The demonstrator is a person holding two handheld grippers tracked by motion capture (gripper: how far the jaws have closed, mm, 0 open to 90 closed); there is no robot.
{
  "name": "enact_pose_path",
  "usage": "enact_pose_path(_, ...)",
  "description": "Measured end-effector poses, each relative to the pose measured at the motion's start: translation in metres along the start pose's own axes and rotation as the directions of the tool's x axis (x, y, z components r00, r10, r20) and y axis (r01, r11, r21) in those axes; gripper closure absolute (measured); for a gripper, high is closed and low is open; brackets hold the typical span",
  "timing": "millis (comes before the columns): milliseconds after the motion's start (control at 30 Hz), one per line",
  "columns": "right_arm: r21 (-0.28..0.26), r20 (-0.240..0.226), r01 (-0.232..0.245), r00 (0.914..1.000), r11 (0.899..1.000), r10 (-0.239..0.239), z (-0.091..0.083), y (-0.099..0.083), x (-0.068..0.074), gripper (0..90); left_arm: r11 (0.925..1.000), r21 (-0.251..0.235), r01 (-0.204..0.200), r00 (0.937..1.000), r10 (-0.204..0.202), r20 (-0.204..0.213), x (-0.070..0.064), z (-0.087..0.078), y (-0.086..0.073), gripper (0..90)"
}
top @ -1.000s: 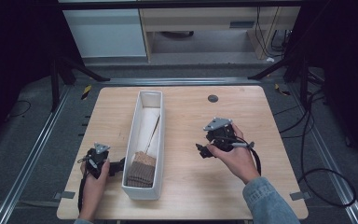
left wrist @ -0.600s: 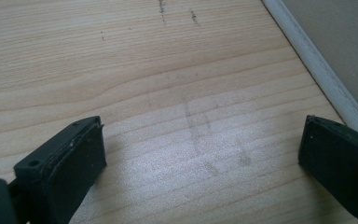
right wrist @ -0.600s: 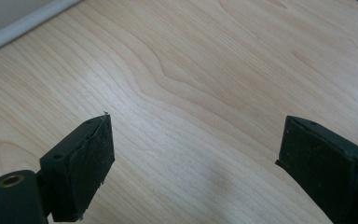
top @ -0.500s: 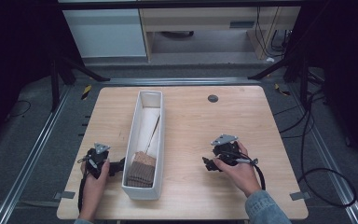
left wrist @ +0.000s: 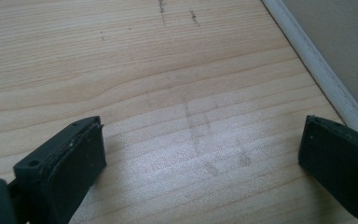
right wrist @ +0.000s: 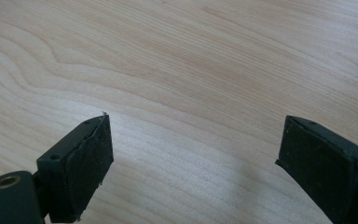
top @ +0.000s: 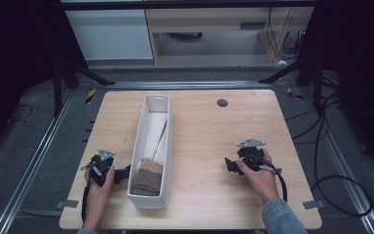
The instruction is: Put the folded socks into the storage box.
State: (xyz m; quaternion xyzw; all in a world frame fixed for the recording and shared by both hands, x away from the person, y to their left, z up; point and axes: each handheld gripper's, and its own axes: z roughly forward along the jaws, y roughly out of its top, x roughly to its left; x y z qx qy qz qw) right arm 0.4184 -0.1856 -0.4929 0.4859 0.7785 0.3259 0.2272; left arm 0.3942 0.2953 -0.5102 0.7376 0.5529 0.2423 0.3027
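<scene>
High view: long white rectangular bin [top: 151,146], long axis near-to-far, brown woven pad [top: 147,176] at its near end. Left gripper [top: 121,173] just left of bin wall, nearer; right gripper [top: 229,165] well apart, on right.

Left gripper view: jaws wide, empty; white bin wall [left wrist: 317,70] at right.

Right gripper view: jaws wide, empty, over light wooden table [right wrist: 191,70].

Matt pale wooden table [top: 214,141]

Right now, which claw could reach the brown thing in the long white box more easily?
Probably the left claw. It rests open right beside the white box, level with the brown stack at the box's near end. The right claw, also open, sits farther away across bare table.
</scene>
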Motion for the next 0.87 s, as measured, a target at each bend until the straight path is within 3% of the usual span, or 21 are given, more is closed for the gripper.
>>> enact_pose_path(500, -0.004, 0.042, -0.076, 0.9962, 0.997, 0.076, 0.015, -0.005, -0.006, 9.0, 1.0, 0.001, -0.003, 1.0, 0.003, 0.008, 0.002, 0.001, 0.001, 0.0)
enact_pose_path(600, 0.004, 0.064, -0.085, 0.9943, 0.996, 0.085, 0.018, -0.007, -0.008, 7.9, 1.0, 0.002, -0.003, 1.0, 0.003, 0.007, 0.002, 0.001, 0.002, 0.0)
enact_pose_path(667, -0.012, 0.064, -0.115, 0.9913, 0.993, 0.115, 0.02, -0.01, -0.009, 6.2, 1.0, 0.003, -0.002, 1.0, 0.002, 0.006, 0.002, 0.002, 0.002, 0.0)
enact_pose_path(867, 0.0, 0.088, -0.13, 0.9877, 0.992, 0.129, 0.021, -0.01, -0.009, 1.3, 1.0, 0.003, -0.002, 1.0, 0.002, 0.006, 0.002, 0.002, 0.002, 0.0)
